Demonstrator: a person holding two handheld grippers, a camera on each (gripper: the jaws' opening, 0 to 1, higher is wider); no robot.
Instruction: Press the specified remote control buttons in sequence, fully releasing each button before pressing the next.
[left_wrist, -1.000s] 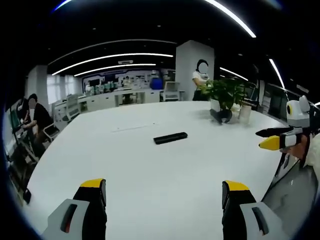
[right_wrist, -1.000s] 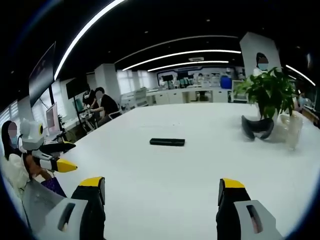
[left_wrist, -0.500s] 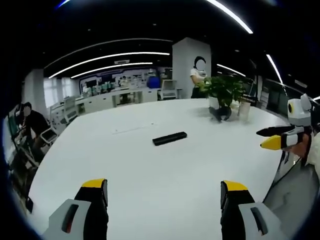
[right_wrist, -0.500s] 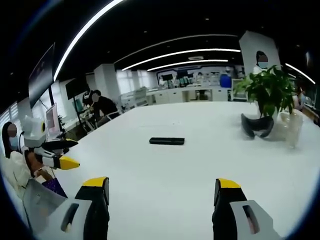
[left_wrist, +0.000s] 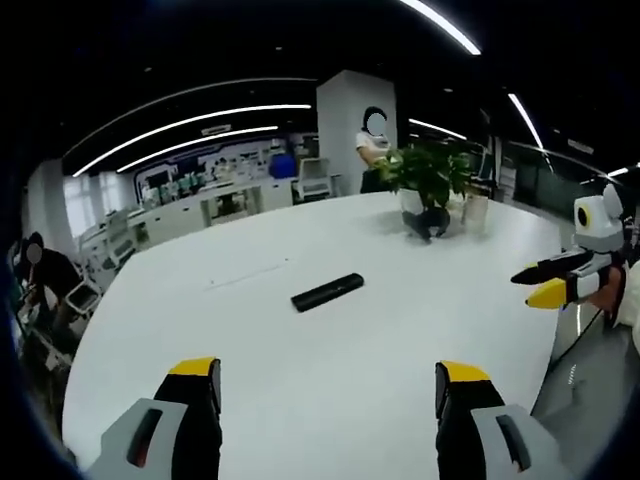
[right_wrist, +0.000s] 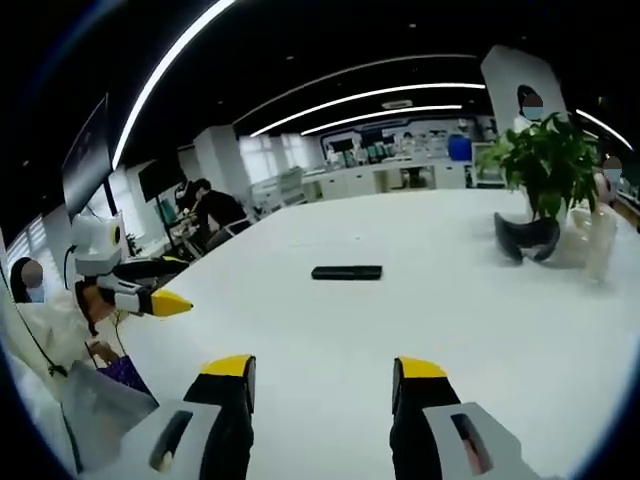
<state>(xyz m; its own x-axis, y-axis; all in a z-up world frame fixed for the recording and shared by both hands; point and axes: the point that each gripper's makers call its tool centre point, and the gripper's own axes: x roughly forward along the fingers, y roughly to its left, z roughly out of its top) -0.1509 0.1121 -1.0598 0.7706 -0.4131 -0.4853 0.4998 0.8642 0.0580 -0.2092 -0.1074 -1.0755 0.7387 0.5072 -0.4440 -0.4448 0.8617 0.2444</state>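
Black against the white desk (left_wrist: 330, 380), the remote control (left_wrist: 327, 291) lies mid-surface, well ahead of both grippers. Left gripper (left_wrist: 330, 385) and right gripper (right_wrist: 322, 378) hover released, empty, presumably lining up an approach.

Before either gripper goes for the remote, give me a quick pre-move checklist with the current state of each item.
1. Remote visible in both views, lying flat on the white table: ok.
2. Nothing lying beside the remote; plant pot stands far off: ok.
3. Left gripper jaws apart, nothing between them: ok.
4. Right gripper jaws apart, nothing between them: ok.
5. No gripper touching the remote, both well short of it, so no button pressed: ok.
6. Which buttons face up and where the target buttons sit: cannot tell, the remote is too small and dark.
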